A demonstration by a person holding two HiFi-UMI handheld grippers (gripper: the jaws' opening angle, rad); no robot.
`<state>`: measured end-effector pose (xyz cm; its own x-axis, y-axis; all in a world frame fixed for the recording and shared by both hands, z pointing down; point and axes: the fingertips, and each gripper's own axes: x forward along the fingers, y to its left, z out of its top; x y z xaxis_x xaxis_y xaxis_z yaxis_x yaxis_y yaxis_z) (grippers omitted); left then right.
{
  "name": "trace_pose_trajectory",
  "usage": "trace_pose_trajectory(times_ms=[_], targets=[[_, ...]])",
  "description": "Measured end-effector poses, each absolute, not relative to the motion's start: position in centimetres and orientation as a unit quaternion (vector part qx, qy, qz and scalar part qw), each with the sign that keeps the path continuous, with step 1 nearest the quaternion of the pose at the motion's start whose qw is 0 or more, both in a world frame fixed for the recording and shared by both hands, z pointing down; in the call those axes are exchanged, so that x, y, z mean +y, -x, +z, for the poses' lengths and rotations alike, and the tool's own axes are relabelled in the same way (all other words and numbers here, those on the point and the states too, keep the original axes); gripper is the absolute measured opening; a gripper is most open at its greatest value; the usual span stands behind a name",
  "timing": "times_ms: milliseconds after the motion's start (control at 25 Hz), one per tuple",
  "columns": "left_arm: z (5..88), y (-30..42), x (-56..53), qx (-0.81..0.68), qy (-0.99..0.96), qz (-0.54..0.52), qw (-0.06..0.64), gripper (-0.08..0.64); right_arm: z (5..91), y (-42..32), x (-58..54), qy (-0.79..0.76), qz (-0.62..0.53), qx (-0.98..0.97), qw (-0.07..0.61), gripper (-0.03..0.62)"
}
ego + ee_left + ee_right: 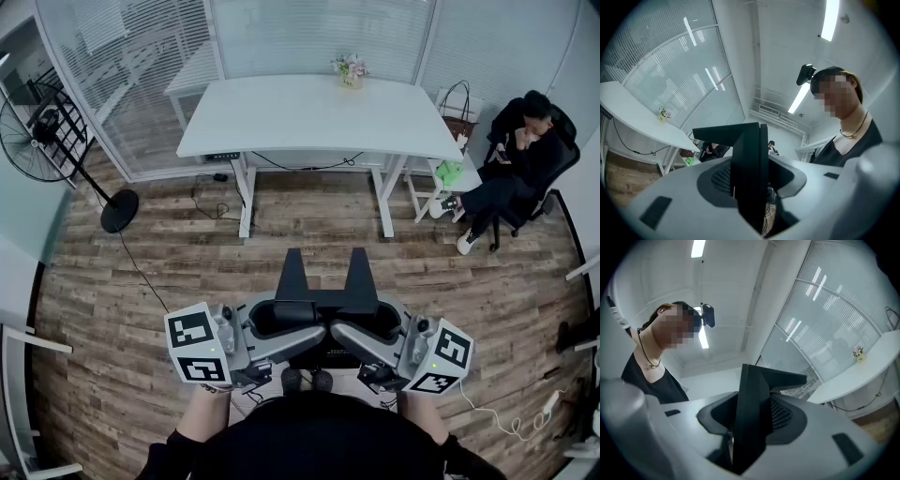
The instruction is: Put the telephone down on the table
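Telephone shows in none of the three views, so where it lies cannot be told. The long white rectangular bench (309, 117) stands well ahead across the brown wood-plank floor (141, 272). It carries a small pot of pink and white flowers (350, 73) near its far edge.

The left claw (292, 275) and the right claw (360, 275) are held low against the person's front. Their grey bodies lie just beside each other and their marker cubes face outward.

In the left gripper view the left claw (758, 140) shows its black jaws as a narrow upright fin. The jaws are slightly apart, with only a thin slit between them and nothing in it. The right gripper view shows the same of the right claw (747, 380): jaws a little apart and gripping nothing.

A black pedestal fan (42, 131) stands at the left by the glass wall. At the right a seated person in black (511, 150) is near a white stool (450, 178).
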<state>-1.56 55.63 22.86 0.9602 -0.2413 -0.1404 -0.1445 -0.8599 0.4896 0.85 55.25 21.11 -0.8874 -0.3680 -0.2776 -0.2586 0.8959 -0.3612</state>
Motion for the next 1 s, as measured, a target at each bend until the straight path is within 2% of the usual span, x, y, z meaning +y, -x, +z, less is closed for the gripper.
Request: trace_pose_trajectory(times_ms=[680,1000], targets=[[23.1,2.8,55.6,-0.091,-0.959,-0.094,0.249,0.192,21.3,0.4,55.2,0.176,-0.158,0.957,0.168,0.184],[23.3,6.0,56.8,-0.083,-0.962,-0.092,0.242,0.192,21.5,3.8,56.4,0.184,-0.148,0.957,0.168,0.186]])
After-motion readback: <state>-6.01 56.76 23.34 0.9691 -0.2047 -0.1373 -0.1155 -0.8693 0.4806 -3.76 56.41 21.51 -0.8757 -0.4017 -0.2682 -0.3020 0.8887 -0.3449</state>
